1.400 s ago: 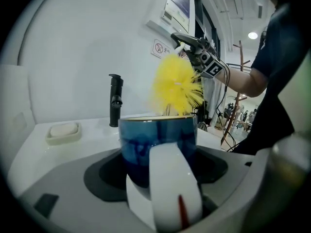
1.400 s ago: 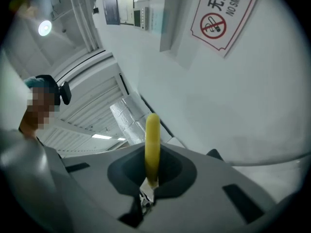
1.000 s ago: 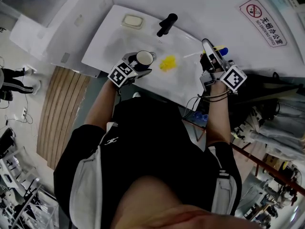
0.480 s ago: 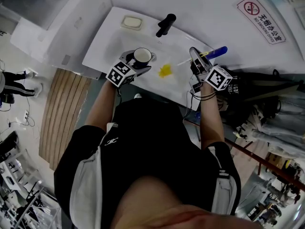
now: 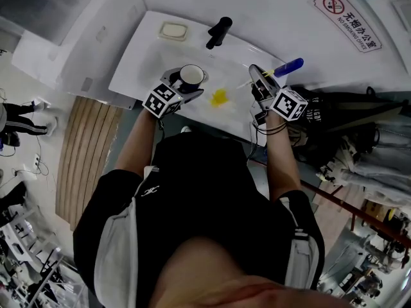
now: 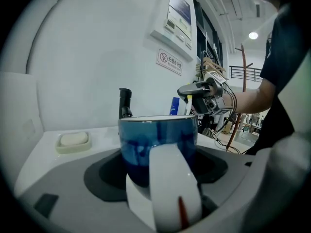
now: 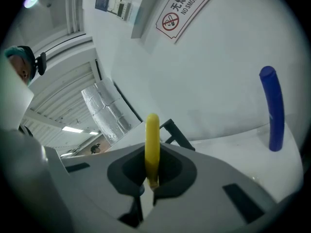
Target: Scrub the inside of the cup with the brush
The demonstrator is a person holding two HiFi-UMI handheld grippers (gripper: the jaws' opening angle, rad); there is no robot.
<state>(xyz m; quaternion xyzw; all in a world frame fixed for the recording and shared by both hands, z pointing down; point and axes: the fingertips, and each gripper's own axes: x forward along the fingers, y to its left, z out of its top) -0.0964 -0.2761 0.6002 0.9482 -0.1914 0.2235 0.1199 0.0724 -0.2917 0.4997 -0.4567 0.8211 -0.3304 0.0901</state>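
The cup [image 5: 192,76] is blue outside with a pale rim [image 6: 158,140] and stands upright over the white sink counter [image 5: 138,66]. My left gripper [image 5: 186,87] is shut on it; a white part of the cup sits between the jaws [image 6: 167,198]. My right gripper [image 5: 255,74] is to the cup's right, apart from it, and is shut on the brush's yellow handle [image 7: 152,140], which pokes up out of the jaws [image 7: 152,181]. A thin white stem reaches left from that gripper. A yellow clump [image 5: 219,97] shows between the two grippers; whether it belongs to the brush I cannot tell.
A black faucet [image 5: 218,32] and a soap dish [image 5: 173,31] stand at the back of the counter. By the wall, right of the right gripper, is a blue cylinder [image 5: 288,66] [image 7: 270,108]. A no-smoking sign [image 5: 347,19] hangs on the wall.
My right gripper has carried the brush leftward, nearer the cup. The left gripper has kept the cup in about the same place.
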